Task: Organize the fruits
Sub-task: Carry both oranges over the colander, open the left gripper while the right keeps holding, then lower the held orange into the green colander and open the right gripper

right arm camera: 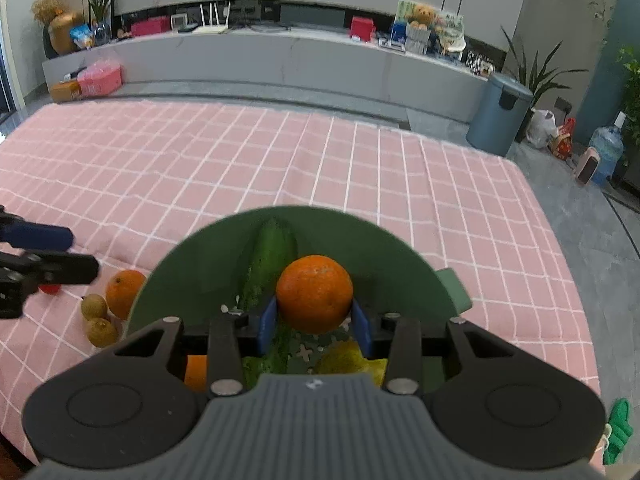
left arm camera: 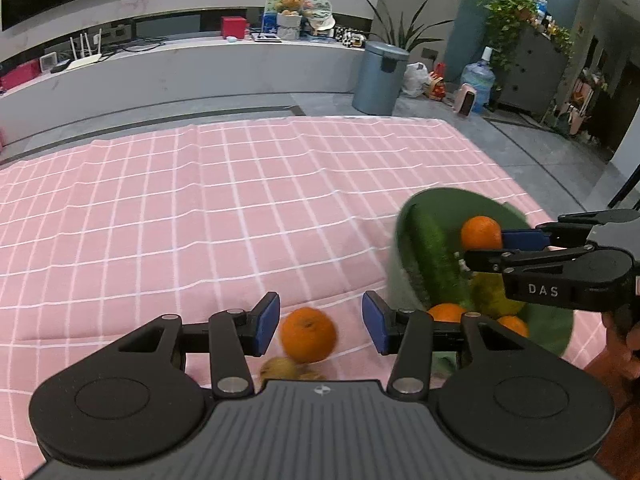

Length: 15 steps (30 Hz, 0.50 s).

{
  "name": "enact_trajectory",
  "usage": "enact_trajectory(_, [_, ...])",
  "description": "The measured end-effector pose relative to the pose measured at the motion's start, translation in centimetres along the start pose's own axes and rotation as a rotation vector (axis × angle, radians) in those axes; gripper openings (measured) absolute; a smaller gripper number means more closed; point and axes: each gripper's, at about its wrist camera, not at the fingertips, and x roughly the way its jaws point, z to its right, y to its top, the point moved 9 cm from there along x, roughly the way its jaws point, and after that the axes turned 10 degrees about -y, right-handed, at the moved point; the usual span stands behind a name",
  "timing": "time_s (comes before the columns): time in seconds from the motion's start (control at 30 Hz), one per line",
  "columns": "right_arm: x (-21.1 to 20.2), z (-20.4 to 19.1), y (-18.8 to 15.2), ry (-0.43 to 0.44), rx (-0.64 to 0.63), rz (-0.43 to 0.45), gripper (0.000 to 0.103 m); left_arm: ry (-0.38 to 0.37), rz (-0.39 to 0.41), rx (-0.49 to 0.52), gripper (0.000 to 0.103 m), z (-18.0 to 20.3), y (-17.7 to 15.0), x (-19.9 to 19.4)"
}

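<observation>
Right gripper (right arm camera: 314, 322) is clamped on an orange (right arm camera: 314, 294), blue pads on both sides of it, hanging over the green bowl (right arm camera: 360, 240). Looks like a drop position: fruit is well inside the rim, so release should land it in the bowl and not on the cloth (right arm camera: 280, 152).

Bowl already holds a cucumber (right arm camera: 272, 256) leaning on the far wall, something yellow (right arm camera: 346, 356) at the bottom and at least one more orange piece (right arm camera: 196, 372) near the front wall. My guess is the cucumber is propped up that way because it's too long to lie flat.

Left gripper (left arm camera: 320, 322) is open, jaws wide apart, with a second orange (left arm camera: 307, 334) between the pads but not touching either. It's sitting on the cloth just left of the bowl. Could be lined up for a grab or freshly let go; can't tell which.

Left on the bench beside the bowl: that orange, two small brown fruits (right arm camera: 98, 320) touching each other, and a small red one (right arm camera: 50, 289) partly hidden behind the left gripper in the right view.

Judgement: sort is about half done, loose fruit is clustered near the bowl so the moves are short.

Risk: dropped orange could roll off the cucumber.
</observation>
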Motion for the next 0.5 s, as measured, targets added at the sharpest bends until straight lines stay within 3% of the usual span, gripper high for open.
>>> enact_trajectory(0.5, [0.3,-0.2,-0.1,-0.015,-0.011,-0.024,0.038,0.01,0.008,-0.013,0.058,-1.7,-0.8,-1.3])
